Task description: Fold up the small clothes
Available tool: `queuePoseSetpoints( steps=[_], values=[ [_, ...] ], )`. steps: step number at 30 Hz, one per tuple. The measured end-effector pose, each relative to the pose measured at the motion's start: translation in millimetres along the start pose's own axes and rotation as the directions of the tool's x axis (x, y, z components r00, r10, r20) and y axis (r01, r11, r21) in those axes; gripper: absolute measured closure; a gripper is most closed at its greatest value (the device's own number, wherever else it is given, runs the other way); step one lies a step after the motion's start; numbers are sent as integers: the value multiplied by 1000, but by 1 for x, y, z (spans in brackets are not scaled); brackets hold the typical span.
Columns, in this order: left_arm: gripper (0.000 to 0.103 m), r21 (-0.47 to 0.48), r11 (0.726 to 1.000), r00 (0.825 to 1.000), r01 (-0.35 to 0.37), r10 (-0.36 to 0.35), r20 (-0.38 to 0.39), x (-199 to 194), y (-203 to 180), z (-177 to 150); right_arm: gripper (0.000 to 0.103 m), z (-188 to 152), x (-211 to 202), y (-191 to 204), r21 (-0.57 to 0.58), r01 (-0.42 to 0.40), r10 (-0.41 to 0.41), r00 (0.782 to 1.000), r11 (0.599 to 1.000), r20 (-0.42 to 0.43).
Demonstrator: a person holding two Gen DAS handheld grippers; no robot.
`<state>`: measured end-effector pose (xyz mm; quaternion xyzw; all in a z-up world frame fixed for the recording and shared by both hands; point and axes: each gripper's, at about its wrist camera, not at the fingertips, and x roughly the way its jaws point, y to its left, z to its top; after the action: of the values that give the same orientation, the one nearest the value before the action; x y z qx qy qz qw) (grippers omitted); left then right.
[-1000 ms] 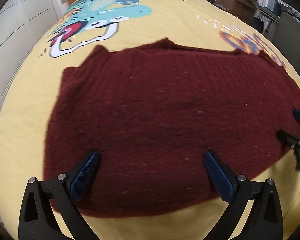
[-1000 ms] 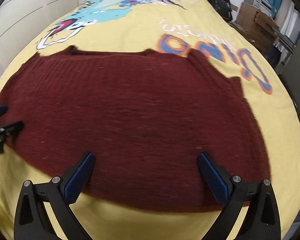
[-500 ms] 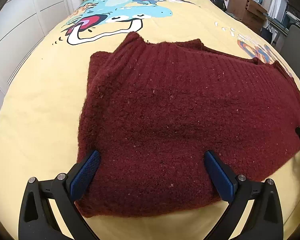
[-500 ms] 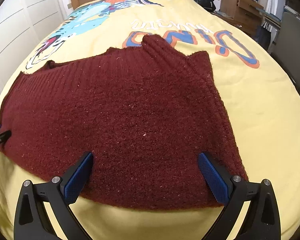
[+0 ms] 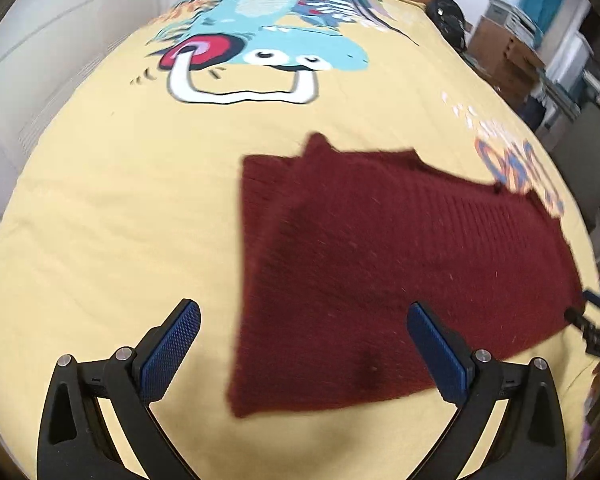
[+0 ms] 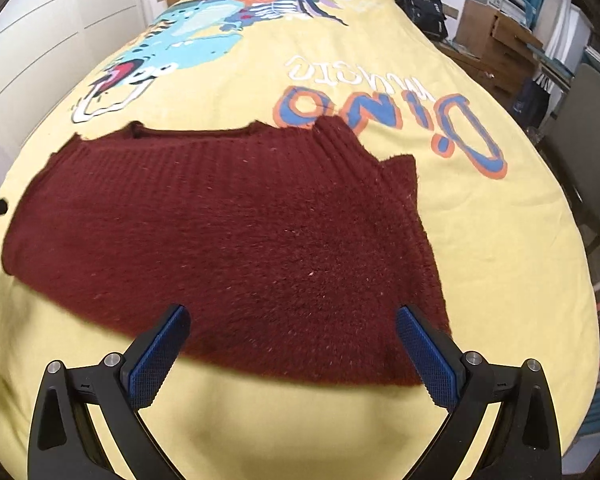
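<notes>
A dark red knitted sweater [image 5: 380,264] lies flat on the yellow bedspread [image 5: 112,216], folded into a rough rectangle. In the left wrist view it sits right of centre, and my left gripper [image 5: 304,344] hangs open over its near left edge, holding nothing. The right wrist view shows the sweater [image 6: 240,240] spread across the middle, a ribbed cuff or collar poking out at the far side. My right gripper [image 6: 292,348] is open above the near hem, empty. The right gripper's tips [image 5: 592,316] show at the sweater's right edge in the left view.
The bedspread carries a blue dinosaur print [image 5: 268,48] and "Dino" lettering [image 6: 380,116]. White wardrobe doors [image 6: 40,20] stand on the left. On the right are cardboard boxes [image 6: 496,36], a black bag [image 6: 420,4] and a grey chair [image 6: 580,140].
The left gripper has swung left and back, so the sweater now sits to its right. The right gripper has pulled back a little. Both stay open.
</notes>
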<state>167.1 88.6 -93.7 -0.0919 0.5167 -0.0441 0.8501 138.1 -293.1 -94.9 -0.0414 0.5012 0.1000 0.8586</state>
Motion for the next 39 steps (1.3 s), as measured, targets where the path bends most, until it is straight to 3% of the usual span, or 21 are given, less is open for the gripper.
queuePoseSetpoints(
  steps=[5,9,14,22,23,26,27,30,36,39],
  values=[
    [1,-95,995,998,40,-45,-50,14,37,8,0,-10,-9,-2,2,3,-3,1000,1000,-18],
    [1,-135,988,988,69,-86,-128,42,44,4,0,-20,-12,-12,35,19,-18,999,999,-31],
    [1,-143,984,971,102,-130,-199,73,39,-5,0,-29,-15,-29,66,60,-57,997,996,-56],
    [2,-85,988,961,130,-147,-234,79,32,-5,0,-34,-18,-46,129,62,-54,996,990,-65],
    [11,-71,988,961,136,-149,-234,77,30,-5,0,-34,-18,-47,135,54,-46,997,989,-64],
    [54,-84,971,942,225,-238,-235,73,27,-4,0,-34,-21,-46,142,49,-42,998,989,-56],
    [58,-98,968,940,231,-248,-236,72,27,-4,0,-34,-21,-46,142,46,-39,998,989,-55],
    [70,-100,967,942,233,-250,-225,67,25,-4,0,-34,-24,-46,146,34,-27,998,989,-51],
    [73,-104,977,955,187,-205,-216,41,15,6,0,-33,-29,-57,175,77,-63,995,982,-81],
    [74,-79,976,957,205,-216,-195,25,4,13,0,-34,-31,-67,205,90,-73,993,975,-90]
  ],
)
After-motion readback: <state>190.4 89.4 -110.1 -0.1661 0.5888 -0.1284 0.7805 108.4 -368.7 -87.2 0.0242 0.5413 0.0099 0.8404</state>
